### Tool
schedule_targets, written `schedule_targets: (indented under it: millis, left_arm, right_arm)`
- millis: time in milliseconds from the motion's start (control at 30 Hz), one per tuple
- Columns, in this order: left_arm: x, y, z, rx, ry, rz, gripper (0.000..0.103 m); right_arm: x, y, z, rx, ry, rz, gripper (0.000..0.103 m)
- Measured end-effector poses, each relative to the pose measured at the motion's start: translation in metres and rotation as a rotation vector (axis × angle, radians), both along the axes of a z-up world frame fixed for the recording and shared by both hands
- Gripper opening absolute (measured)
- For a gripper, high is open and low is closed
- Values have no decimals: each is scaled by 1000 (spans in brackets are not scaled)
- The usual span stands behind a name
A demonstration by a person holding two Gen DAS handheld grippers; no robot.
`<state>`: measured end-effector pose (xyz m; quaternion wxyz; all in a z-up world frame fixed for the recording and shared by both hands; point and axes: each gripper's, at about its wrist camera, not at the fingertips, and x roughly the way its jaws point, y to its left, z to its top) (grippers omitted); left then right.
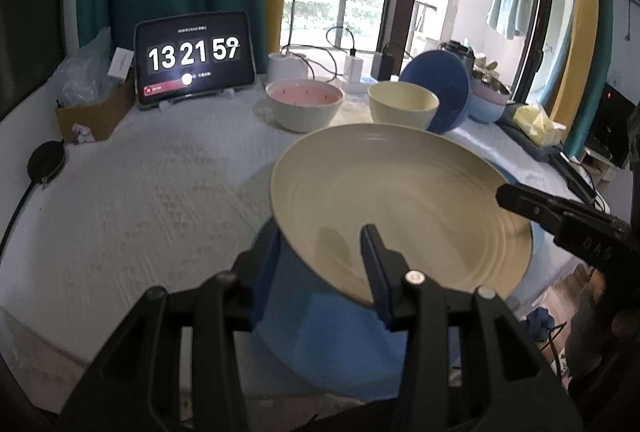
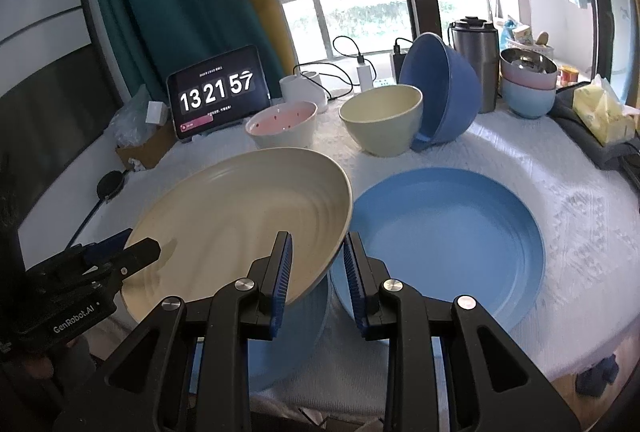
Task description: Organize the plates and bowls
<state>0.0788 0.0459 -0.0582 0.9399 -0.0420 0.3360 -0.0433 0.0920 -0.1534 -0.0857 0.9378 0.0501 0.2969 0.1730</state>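
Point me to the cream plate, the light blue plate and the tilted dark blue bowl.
cream plate (image 2: 248,208), right wrist view, on its ridged inner face.
light blue plate (image 2: 440,232), right wrist view, on its flat centre.
dark blue bowl (image 2: 452,100), right wrist view, on its outer wall.
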Motion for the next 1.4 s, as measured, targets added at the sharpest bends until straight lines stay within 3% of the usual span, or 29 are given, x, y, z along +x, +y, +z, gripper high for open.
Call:
schedule_targets:
  millis: [733,967,1233,1400]
  left_arm:
    - [-22,6,-28,44,83,26,43]
    - [-23,3,-39,89,108,26,43]
    - [-20,-2,-49,181,103,30,44]
    - [-21,4,-46,158,83,41,44]
  right_arm:
    - [-17,17,-35,-43,114,42,29]
    - [-16,21,-43,-47,140,45,29]
    - [-11,24,-50,-57,152,40,29]
    - [-7,23,-55,-55,174,37,29]
